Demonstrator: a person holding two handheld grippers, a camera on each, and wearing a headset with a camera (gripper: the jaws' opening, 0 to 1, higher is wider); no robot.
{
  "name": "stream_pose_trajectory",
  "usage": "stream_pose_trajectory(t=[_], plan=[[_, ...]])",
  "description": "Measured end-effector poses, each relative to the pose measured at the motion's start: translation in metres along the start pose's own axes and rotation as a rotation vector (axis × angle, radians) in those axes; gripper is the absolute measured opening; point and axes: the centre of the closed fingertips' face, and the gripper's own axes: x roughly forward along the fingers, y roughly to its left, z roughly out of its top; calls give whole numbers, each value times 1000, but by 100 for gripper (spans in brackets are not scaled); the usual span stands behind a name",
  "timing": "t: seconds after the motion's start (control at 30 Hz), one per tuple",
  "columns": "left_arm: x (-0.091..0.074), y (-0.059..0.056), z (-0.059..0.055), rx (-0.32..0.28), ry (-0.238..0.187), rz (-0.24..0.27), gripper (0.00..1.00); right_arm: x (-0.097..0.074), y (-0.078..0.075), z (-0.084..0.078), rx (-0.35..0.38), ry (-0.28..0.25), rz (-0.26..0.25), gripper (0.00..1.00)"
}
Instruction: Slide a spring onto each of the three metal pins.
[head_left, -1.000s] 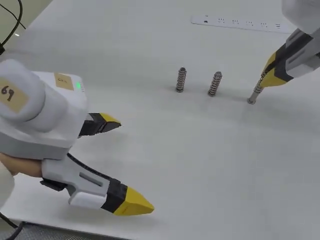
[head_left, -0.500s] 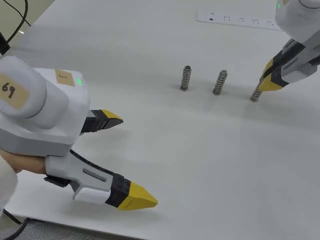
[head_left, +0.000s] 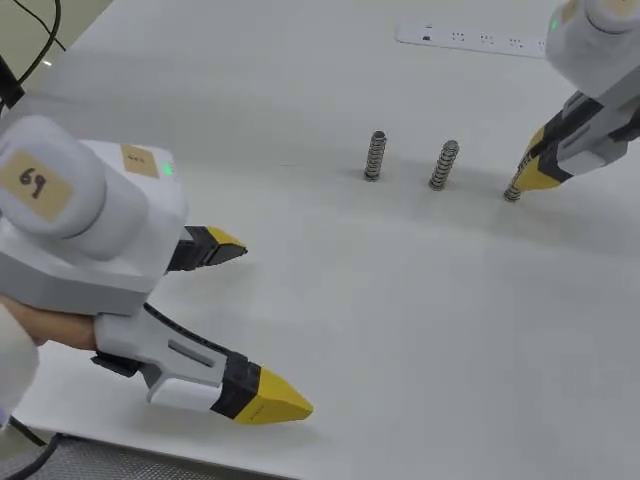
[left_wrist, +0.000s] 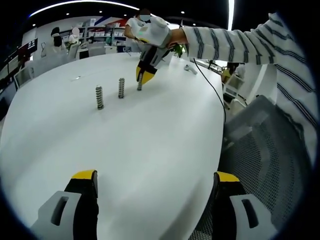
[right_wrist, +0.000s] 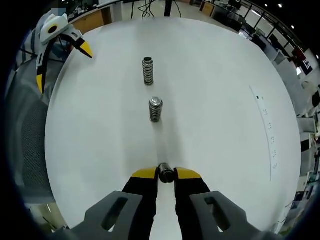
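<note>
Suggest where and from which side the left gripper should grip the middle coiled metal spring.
Probably its upper coils, from above, jaws front and back of the row: the middle coiled metal spring stands upright, flanked by another spring and the right gripper clamped on the third spring.

- Third spring (head_left: 512, 192), clamped between the right gripper's (head_left: 530, 165) yellow jaw tips, shows just its foot in the head view.
- Power strip's (head_left: 470, 41) right end sits behind that gripper's body.
- Pins within the coils: indiscernible.
</note>
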Motion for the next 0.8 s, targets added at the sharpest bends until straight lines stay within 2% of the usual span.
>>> stream_pose_trajectory(t=[0.13,0.23,0.37,0.5,0.6,0.7,0.8], plan=[[0,1,-3,3,13,8,92,4,-5,-4,-57,20,-24,15],[0,4,-5,-19,12,19,93,4,-5,-4,-65,12,-31,21],[-1,3,-6,-19,14,22,92,4,-2,-6,-55,2,-34,23],[-2,3,-6,-20,9,24,92,2,-4,-8,-48,-8,-61,31],[-3,3,-5,-17,6,28,91,-3,-2,-11,-34,-12,-62,30],[-5,8,-3,-14,3,55,92,-10,-2,-13,-1,-32,-89,33],[-7,13,-5,-31,15,79,89,-16,6,-18,29,-51,-76,37]])
